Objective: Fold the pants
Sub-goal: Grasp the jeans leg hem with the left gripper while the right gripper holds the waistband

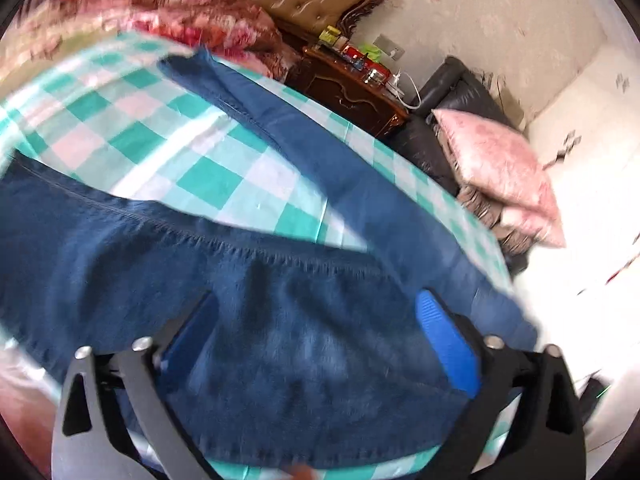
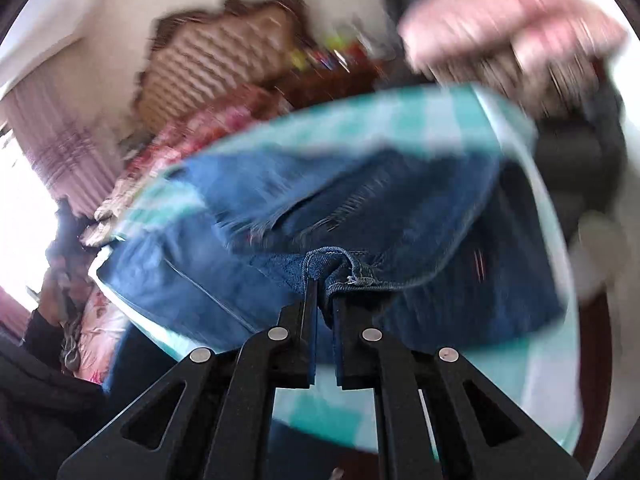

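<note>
Dark blue denim pants [image 1: 280, 312] lie spread on the teal-and-white checked bedsheet [image 1: 208, 176]. The left gripper [image 1: 316, 332] hovers with jaws wide apart above the near cloth; the right gripper [image 2: 325, 300] is clamped on a bunched hem.

A: The pants [image 1: 280, 312] are dark blue denim, yes?
B: Yes, on a bedsheet [image 1: 168, 136] checked teal and white.
A: And the pillow [image 1: 500, 168]?
B: Pale pink, beside a black sofa [image 1: 460, 92].
</note>
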A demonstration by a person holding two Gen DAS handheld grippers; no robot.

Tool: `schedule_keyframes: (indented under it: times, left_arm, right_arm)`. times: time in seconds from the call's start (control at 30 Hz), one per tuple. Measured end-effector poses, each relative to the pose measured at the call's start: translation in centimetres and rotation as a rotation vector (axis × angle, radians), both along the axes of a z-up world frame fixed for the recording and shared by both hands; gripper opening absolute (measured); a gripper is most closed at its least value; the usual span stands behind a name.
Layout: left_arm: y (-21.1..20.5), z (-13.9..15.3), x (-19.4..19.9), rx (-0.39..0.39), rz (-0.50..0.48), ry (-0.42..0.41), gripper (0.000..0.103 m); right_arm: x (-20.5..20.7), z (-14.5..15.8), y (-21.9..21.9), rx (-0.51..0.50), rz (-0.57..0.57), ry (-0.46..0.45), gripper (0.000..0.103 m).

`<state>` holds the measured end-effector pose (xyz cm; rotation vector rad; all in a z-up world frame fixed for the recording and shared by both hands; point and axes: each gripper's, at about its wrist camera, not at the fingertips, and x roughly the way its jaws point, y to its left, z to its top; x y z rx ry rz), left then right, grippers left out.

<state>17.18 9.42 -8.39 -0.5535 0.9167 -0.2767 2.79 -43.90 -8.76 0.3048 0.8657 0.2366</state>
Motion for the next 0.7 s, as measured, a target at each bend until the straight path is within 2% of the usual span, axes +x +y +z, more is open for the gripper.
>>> schedule_keyframes:
  times: [0.1,0.17,0.23,0.33,0.53,0.7]
  left_arm:
    - [1.4,-1.3,4.4,-0.127,0.009,0.035,0.069]
    - [2.4,-2.4,8.4,-0.232,0.017,0.056,0.066]
    - [3.5,-3.6,11.8,-0.285,0.059,0.088,0.057]
    - [4.7,-5.6,16.6,-0.401,0.106,0.137,0.05]
    - [6.6,-6.9,22.6,-0.375,0.205,0.175,0.045]
    - [7.2,-8.5,25.8,-0.414,0.237,0.208,0.037]
  right_arm:
    - [-0.1,-2.0,-0.6,0.056,-0.047,0.033,0.008]
    - [0.2,-1.5,-1.0,0.089,-0.067,0.022,0.008]
    - [0.3,-1.0,-1.2,0.109,-0.084,0.013,0.008]
    - [0.5,0.2,-1.9,0.125,-0.099,-0.004,0.008]
    - [1.1,2.4,-3.3,0.153,-0.116,-0.039,0.008]
    - [1.8,3.1,-4.1,0.169,-0.127,-0.048,0.008]
